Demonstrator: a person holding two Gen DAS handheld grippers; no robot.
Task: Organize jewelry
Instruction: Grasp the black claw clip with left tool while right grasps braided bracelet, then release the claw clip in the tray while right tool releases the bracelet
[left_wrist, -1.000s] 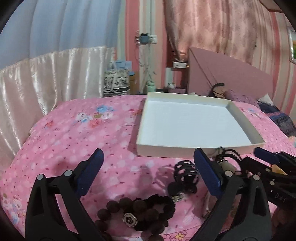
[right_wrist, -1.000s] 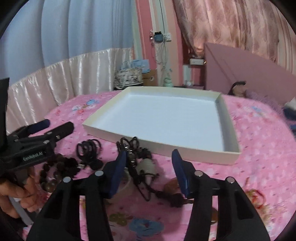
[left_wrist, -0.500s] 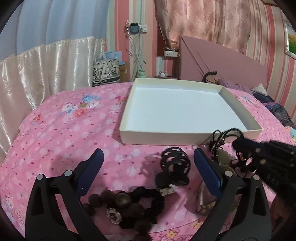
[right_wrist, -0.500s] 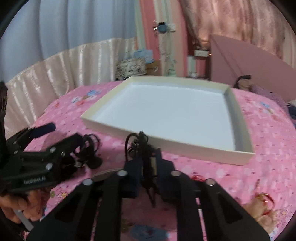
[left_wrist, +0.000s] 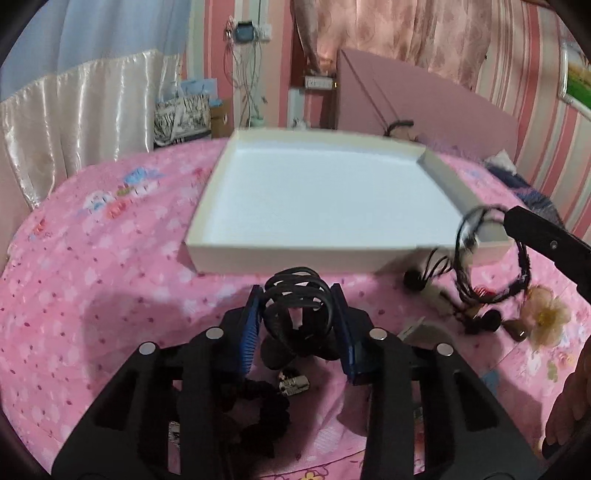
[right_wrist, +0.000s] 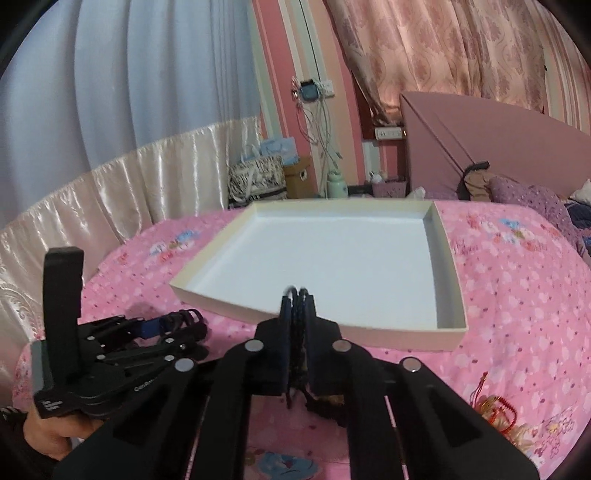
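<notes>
Left wrist view: left gripper (left_wrist: 298, 325), jaws just closed, clamped a black hair claw clip (left_wrist: 297, 295) on the pink bedspread (left_wrist: 92, 280), before the white tray (left_wrist: 280, 254). Right gripper (right_wrist: 297, 317), pinched tight, held a black corded necklace (left_wrist: 491, 266) lifted beside the tray's corner.

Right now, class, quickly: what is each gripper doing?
Left gripper: its fingers have just been closing, now shut on the black hair clip.
Right gripper: shut on the black cord necklace.

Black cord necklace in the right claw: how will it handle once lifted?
Probably floppy: the cord necklace droops in loops from the right claw. Likely to swing, since beads hang low on it. It may snag or drag the flower piece beside it.
</notes>
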